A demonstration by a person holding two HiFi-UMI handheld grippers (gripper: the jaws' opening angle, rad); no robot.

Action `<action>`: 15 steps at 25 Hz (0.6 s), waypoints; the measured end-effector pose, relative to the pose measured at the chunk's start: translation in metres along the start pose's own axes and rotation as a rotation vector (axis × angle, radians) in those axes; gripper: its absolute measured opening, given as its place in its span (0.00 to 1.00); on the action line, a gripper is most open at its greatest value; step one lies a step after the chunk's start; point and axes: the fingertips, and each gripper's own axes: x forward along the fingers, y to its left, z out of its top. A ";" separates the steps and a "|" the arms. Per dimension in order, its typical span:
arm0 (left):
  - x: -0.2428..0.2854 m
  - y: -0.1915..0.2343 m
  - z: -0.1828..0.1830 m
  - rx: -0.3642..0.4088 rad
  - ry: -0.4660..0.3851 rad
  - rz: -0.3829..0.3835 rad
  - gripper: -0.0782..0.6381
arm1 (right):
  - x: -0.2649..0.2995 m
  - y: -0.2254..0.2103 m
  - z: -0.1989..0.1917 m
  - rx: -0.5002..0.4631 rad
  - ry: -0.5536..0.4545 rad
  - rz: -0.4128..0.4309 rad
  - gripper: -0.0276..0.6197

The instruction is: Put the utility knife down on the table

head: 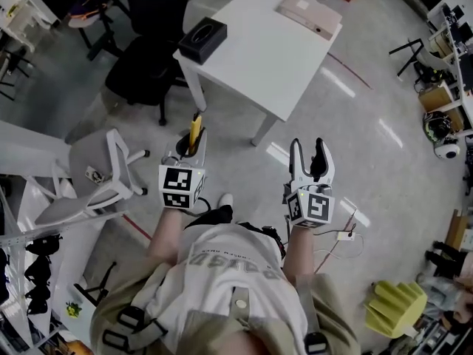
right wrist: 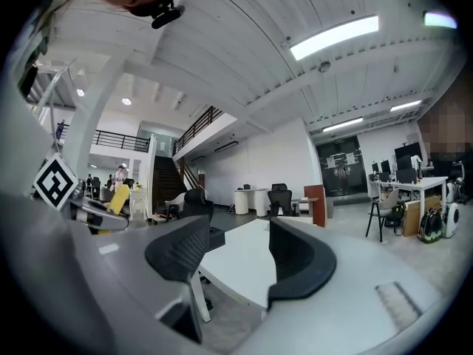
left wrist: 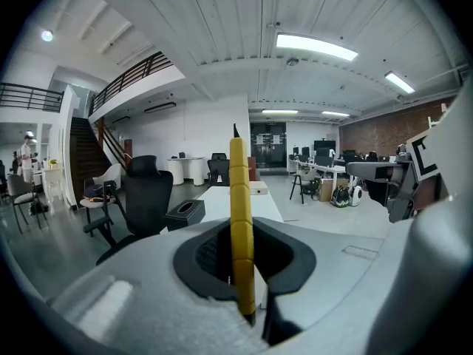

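Yellow plastic runs up the middle of my left gripper view: the utility knife (left wrist: 242, 220) is pinched between the jaws of the left gripper (head: 191, 146), which are drawn in narrow against its ribbed handle. The knife stands out past the fingertips along the line of the jaws, with its dark tip at the far end. From the head view I see it held in the air over the grey floor (head: 347, 124), pointing toward the white table (head: 259, 50) but well short of it, so it is not on the tabletop.

On my other side the right gripper (head: 307, 152) has its jaws wide apart with nothing between them; through the gap in its own view I can only see the near corner of the table and one leg. Both grippers sit side by side in front of the person's light shirt (head: 236, 272), each with its marker cube facing up.

On the table lie a black box (head: 202, 38) at the left corner and a flat beige box (head: 309, 13) toward the far edge, well apart from each other. A black office chair (head: 148, 58) stands just beside the table's left side, and a pale grey chair (head: 89, 176) is near my left gripper. A yellow-green foam block (head: 397, 307) rests on the floor off to the lower right
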 end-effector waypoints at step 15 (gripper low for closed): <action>0.056 0.017 -0.017 -0.032 0.061 -0.051 0.16 | 0.042 -0.023 -0.028 0.022 0.085 -0.046 0.41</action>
